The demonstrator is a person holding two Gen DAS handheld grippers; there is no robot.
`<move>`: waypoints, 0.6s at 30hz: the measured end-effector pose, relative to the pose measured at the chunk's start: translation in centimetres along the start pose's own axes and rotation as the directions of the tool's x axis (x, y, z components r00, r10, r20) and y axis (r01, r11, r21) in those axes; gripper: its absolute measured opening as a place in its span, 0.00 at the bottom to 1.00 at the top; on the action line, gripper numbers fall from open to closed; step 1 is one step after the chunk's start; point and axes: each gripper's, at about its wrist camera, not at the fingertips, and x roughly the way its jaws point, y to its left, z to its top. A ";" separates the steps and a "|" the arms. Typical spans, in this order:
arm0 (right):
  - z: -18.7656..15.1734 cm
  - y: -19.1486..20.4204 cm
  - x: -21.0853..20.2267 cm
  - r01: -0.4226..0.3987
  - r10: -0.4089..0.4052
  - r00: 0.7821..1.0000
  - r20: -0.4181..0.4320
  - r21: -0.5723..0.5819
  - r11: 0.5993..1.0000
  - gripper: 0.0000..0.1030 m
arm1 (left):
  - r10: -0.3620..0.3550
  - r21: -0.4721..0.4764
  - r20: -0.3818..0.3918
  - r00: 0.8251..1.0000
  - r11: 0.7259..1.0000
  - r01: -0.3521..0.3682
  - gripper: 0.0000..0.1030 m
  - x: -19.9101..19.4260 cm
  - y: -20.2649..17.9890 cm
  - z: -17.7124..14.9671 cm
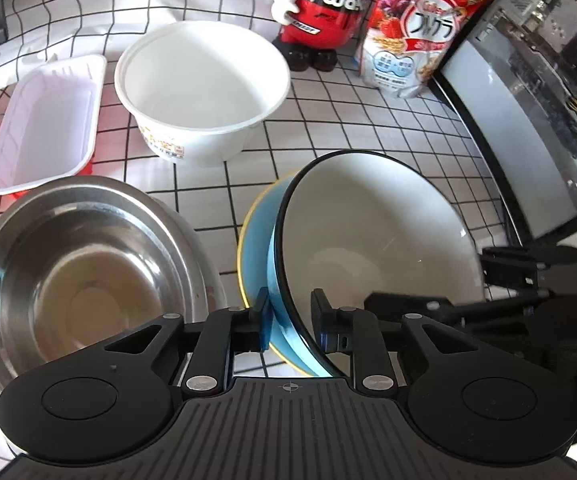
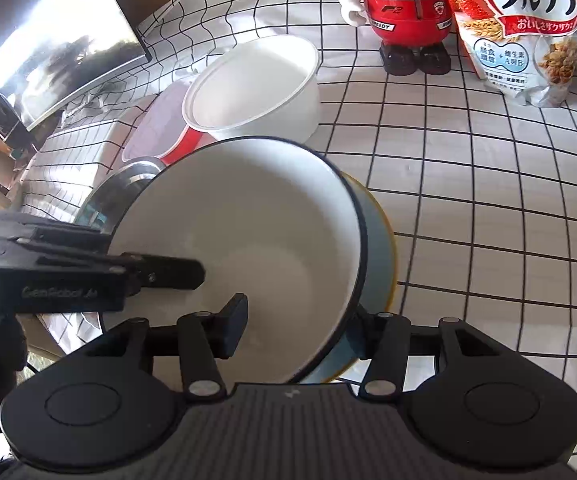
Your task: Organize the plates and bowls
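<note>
Both the left gripper (image 1: 290, 316) and right gripper (image 2: 302, 326) pinch the empty blue bowl's (image 1: 376, 240) rim (tilted over a yellow-rimmed plate (image 1: 254, 240)).

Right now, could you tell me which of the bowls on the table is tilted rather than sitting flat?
The blue bowl with the white inside and black rim: it tilts over a blue plate, a gripper at each side. The steel bowl and white plastic bowl sit flat.

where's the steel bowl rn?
In the left wrist view the steel bowl sits lower left on the checked cloth, left of the tilted blue bowl and in front of the white tray.
</note>
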 end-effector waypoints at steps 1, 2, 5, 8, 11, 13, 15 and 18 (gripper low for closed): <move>0.1 -0.1 0.0 -0.005 0.005 1.000 -0.002 0.005 1.000 0.50 | -0.002 0.006 0.002 1.000 1.000 0.002 0.22 -0.1 0.0 0.0; 0.1 -0.2 0.0 -0.004 0.004 1.000 -0.002 0.006 1.000 0.50 | -0.005 0.005 0.002 1.000 1.000 0.005 0.22 -0.1 0.1 0.0; 0.5 -0.1 0.2 0.013 -0.013 1.000 0.001 0.000 1.000 0.50 | -0.009 -0.027 -0.002 1.000 1.000 0.009 0.22 0.5 0.6 0.7; 0.7 -0.2 0.2 0.019 -0.019 1.000 0.004 0.003 1.000 0.50 | 0.012 -0.023 -0.001 1.000 1.000 -0.012 0.21 0.8 0.4 1.0; 0.6 -0.3 0.0 0.014 -0.014 1.000 0.003 0.005 1.000 0.50 | 0.024 0.007 -0.002 1.000 1.000 -0.024 0.25 0.5 -0.1 1.1; 0.7 -0.7 -0.1 -0.005 0.005 1.000 -0.003 0.029 1.000 0.50 | 0.003 0.013 -0.018 1.000 1.000 -0.002 0.29 0.3 0.2 1.4; 0.9 -1.2 -0.2 -0.030 0.031 0.999 -0.012 0.061 0.998 0.50 | -0.012 0.013 -0.032 0.999 1.000 0.013 0.28 0.2 0.5 1.7; 1.1 -1.6 -0.3 -0.050 0.052 0.998 -0.019 0.093 0.994 0.50 | -0.007 0.018 -0.030 1.000 1.000 0.008 0.26 -0.1 0.8 1.9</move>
